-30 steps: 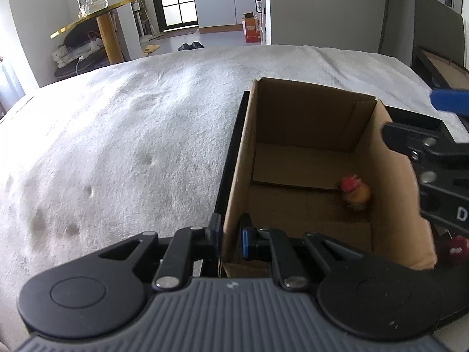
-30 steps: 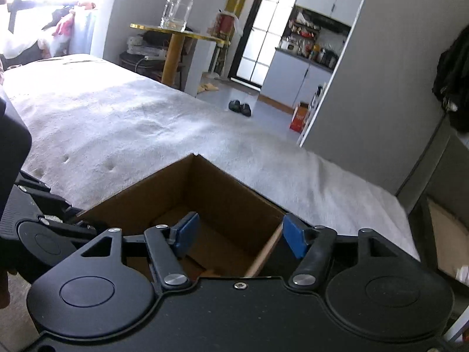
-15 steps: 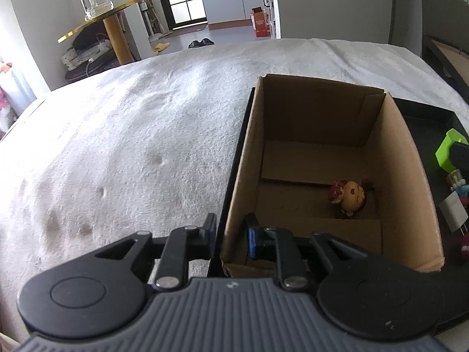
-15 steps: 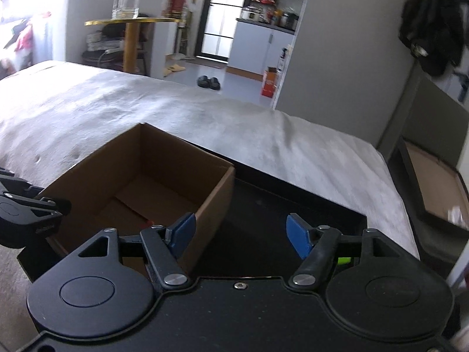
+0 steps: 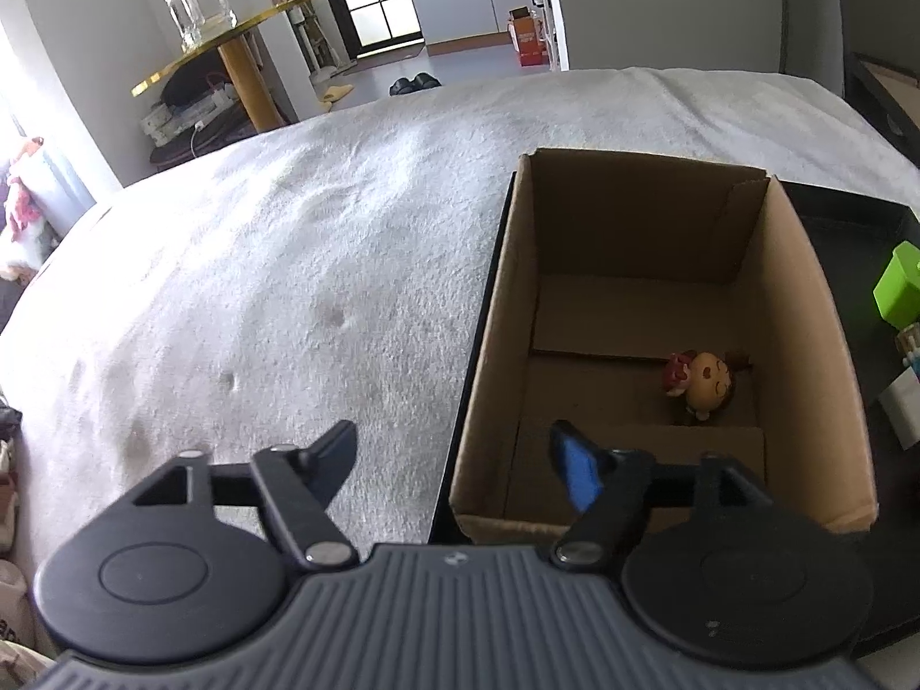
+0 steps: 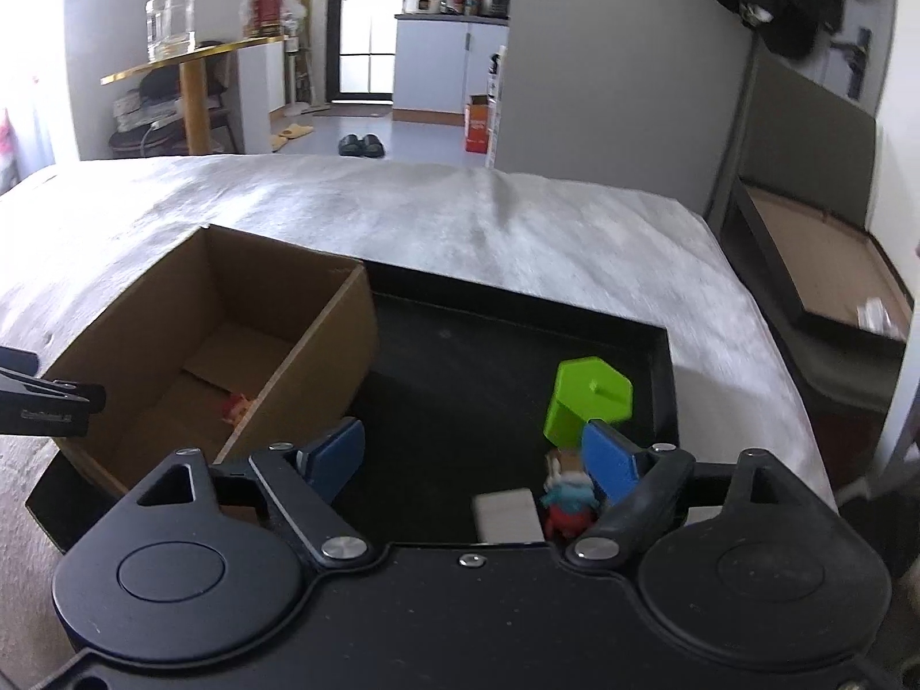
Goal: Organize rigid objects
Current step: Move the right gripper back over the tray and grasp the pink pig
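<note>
Both sets of fingers (image 5: 454,460) (image 6: 474,454) opening, nothing between. Doll figurine (image 5: 704,382), tan head, red bow, lies inside cardboard box (image 5: 494,345); green block (image 6: 586,399) right of box.

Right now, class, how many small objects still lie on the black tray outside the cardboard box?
3: a green block, a white block and a small figurine beside it. More may be hidden.

2 wrist views, shared box (image 5: 650,310)
</note>
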{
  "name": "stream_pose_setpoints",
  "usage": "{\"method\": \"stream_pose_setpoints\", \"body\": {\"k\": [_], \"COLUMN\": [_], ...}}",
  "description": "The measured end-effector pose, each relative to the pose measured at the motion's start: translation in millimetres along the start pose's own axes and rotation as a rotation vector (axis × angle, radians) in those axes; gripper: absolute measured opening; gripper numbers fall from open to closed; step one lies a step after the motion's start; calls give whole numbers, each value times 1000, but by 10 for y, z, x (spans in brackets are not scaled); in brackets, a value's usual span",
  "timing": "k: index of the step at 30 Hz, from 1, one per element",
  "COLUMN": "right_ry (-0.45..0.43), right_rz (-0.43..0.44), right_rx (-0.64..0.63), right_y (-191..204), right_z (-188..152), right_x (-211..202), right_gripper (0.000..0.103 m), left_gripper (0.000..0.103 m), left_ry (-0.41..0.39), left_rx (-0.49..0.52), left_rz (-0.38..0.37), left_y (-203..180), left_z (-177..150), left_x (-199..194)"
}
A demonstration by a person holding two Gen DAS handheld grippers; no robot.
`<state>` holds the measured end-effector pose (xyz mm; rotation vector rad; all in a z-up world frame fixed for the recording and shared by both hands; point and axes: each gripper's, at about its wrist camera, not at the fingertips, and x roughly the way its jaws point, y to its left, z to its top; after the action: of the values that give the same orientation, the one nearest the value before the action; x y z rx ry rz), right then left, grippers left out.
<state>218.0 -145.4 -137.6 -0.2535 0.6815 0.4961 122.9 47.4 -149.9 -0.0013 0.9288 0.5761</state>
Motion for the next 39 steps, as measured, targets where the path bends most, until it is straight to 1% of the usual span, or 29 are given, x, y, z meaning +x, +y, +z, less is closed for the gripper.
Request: {"method": "stream_pose_setpoints", "body": {"k": [1,8,10,11,13,15,19,22,30,33,36,39], "right_ry": [4,51,66,74,94,109,135,159,191,184,191,201], "right_rz": [-2,-1,-1,-4,-1,-2,-2,5,46,80,76,81], "right_rx": [10,88,114,130,169,189,229,261,280,269,254,268], "right_y": [-40,-244,-300,-333,-402,-457,-572,-624,-656,-622,-584,-589], "right_z": [-24,-252,-326,-356,-434,-500,-651,-745,-900,-936,-959,-958], "right_x": [5,44,53,52,58,66,88,122,209,214,269,344], "right_gripper": [83,84,84,84,84,84,83,83,81,84,85,87], "left_gripper": [79,83,87,88,91,92,93,93,94,94,94,94], "left_ry": [-2,12,23,22,10,2,-12,-17,-23,-19,-13,-7], "left_rx": [5,44,33,34,59,73,103,106,117,121,127,132], "left_rz": [4,42,27,27,52,56,68,72,105,112,116,120], "left_y": [-19,-135,-140,-153,-207,-256,-358,-398,-489,-521,-543,-552], "left_z": [-1,-11,6,17,25,33,26,35,61,63,71,69], "left_x": [-8,-24,-34,-38,-62,-80,-112,-129,-135,-119,-103,-88]}}
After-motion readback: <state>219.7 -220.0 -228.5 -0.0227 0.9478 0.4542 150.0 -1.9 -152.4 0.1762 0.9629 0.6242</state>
